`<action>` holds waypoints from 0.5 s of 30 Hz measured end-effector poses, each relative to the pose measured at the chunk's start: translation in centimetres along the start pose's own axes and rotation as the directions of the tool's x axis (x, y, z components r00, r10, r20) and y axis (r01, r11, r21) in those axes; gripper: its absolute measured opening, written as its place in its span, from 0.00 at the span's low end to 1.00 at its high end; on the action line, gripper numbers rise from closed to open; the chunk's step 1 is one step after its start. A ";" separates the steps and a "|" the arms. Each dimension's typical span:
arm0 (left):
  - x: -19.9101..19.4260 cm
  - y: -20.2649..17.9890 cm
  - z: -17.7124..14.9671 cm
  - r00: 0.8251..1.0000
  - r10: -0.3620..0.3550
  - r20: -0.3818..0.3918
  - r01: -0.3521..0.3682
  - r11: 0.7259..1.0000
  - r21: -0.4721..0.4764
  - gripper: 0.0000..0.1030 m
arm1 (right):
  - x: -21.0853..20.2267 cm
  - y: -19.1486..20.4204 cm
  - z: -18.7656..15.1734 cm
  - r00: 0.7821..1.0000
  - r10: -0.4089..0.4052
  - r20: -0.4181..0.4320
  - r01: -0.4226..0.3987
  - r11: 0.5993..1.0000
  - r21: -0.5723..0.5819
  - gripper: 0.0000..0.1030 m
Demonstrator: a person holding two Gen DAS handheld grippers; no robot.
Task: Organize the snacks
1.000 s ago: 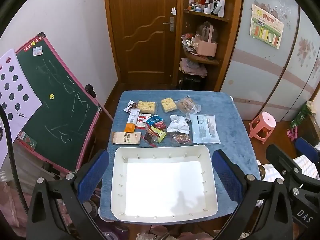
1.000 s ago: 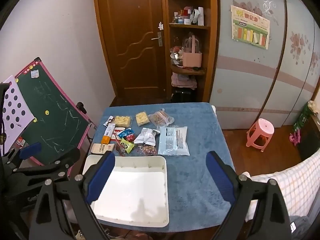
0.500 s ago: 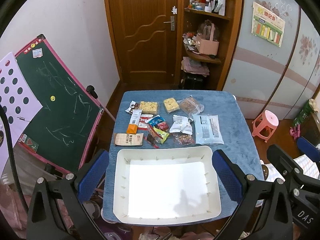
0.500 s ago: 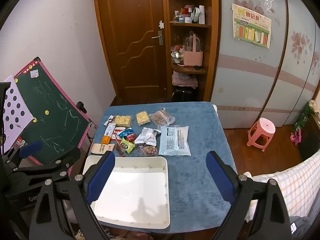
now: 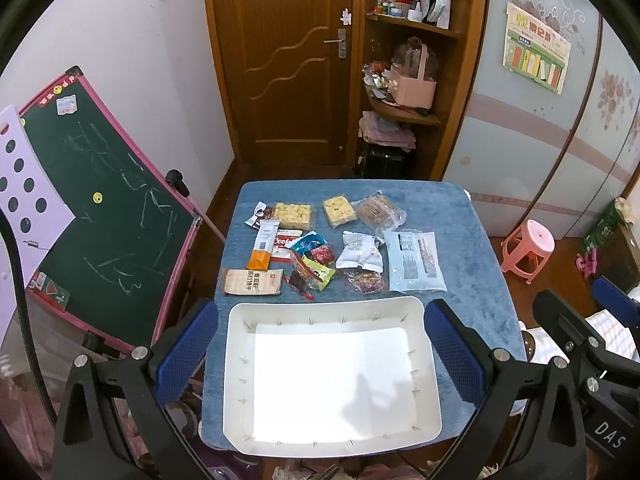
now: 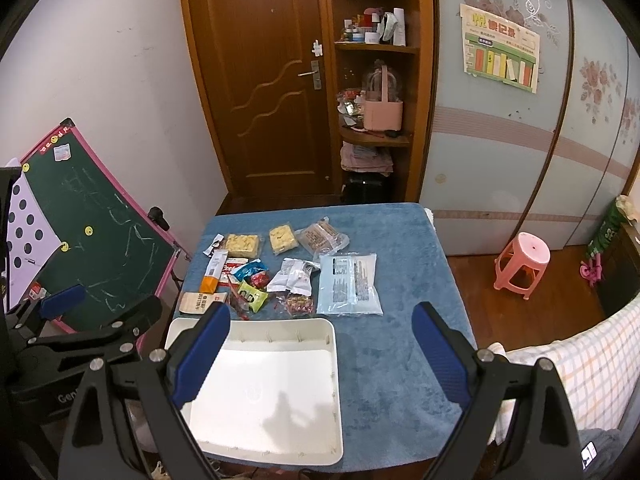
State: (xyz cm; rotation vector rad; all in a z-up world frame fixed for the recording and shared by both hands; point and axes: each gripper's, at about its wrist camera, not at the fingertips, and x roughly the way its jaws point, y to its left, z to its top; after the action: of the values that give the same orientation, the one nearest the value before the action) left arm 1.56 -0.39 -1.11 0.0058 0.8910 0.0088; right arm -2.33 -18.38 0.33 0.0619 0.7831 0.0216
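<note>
- The white rectangular plastic tray (image 5: 236,364) sits on the near part of the blue-towelled bench (image 5: 468,248); nothing lies inside it.
- Beyond the tray's far rim, the snacks lie in a loose cluster on the bench. From the left: a brown paper-look packet (image 5: 253,281) nearest the tray's left corner, an orange-and-white stick sachet (image 5: 264,245), and a yellow puffed-snack bar in clear wrap (image 5: 295,215).
- In the middle: a second yellow bar (image 5: 339,210), small bright candy wrappers (image 5: 316,256), and a white-and-black pouch (image 5: 359,256).
- On the right: a clear bag of brown biscuits (image 5: 378,212) and a large pale-blue flat packet (image 5: 416,261), close to the tray's right corner.
- The left tool (image 5: 324,352) hangs above the tray with its blue-padded jaws spread wide, holding nothing and touching nothing.
- The right tool (image 6: 320,356) is also spread wide and empty, above the tray's right rim and the bare towel beside it.
</note>
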 end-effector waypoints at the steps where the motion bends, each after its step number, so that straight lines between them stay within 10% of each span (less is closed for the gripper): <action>1: 0.2 -0.1 0.1 1.000 0.004 -0.006 -0.004 1.000 0.004 0.99 | -0.1 0.0 -0.1 1.000 0.001 0.000 -0.001 1.000 -0.003 0.91; 15: 2.4 1.3 2.2 0.999 -0.029 -0.033 0.031 0.998 0.058 0.99 | 1.8 1.8 0.9 0.999 -0.047 -0.018 0.048 0.998 0.030 0.91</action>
State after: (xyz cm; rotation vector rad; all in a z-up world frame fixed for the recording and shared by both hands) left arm 4.81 0.94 -1.61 0.0472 0.9229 -0.0454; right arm -0.41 -16.56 -0.16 0.0719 0.8022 -0.0350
